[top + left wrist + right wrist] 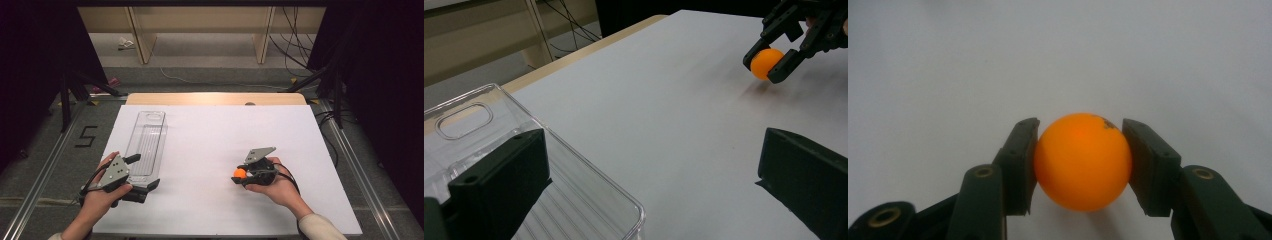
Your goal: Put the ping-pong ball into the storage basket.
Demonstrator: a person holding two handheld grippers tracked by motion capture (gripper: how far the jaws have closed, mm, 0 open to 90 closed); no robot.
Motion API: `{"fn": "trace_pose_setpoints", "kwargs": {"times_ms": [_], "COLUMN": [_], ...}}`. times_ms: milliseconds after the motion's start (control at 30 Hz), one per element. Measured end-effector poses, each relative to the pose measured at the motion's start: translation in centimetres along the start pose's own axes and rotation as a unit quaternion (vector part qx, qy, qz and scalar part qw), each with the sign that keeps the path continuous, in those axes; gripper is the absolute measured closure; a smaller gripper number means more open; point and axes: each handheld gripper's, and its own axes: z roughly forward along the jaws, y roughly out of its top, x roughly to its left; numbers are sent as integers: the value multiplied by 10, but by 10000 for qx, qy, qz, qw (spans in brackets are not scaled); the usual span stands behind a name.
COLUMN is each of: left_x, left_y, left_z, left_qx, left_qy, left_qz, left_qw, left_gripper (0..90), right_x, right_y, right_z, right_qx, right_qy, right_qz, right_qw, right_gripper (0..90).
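Spreading across the whole work area, a white rectangular table top [210, 150] carries, along its left side, a long clear plastic tray with a handle slot at its far end [146, 142]. The left gripper [141, 175] sits at the tray's near end, its jaws standing wide apart, one over the tray's near corner and the other over bare table, gripping nothing. The right gripper [239, 175] lies low on the table toward the right, well apart from the tray, and its pads are clamped on either side of a small orange table-tennis ball [1082, 161]. The step in hand looks like the pick-up, with the grasp made. The next move probably calls for lifting the ball and carrying it left to the tray without squeezing it loose.
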Motion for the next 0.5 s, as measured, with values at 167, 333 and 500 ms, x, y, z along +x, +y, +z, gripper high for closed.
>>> {"fn": "trace_pose_setpoints", "kwargs": {"times_ms": [167,333,500], "left_x": [0,0,0], "left_y": [0,0,0], "left_z": [0,0,0], "left_qx": [10,10,7], "left_qy": [-6,-19,-10], "left_qz": [0,-23,-10], "left_qw": [10000,10000,10000], "left_gripper": [0,0,0], "right_x": [0,-1,-1], "right_y": [2,6,9], "right_z": [-1,-2,-1], "right_qx": [-77,-180,-203], "right_qy": [-31,-66,-50], "right_qz": [-5,-10,-11], "right_qw": [10000,9998,9998], "right_gripper": [512,513,513]}}
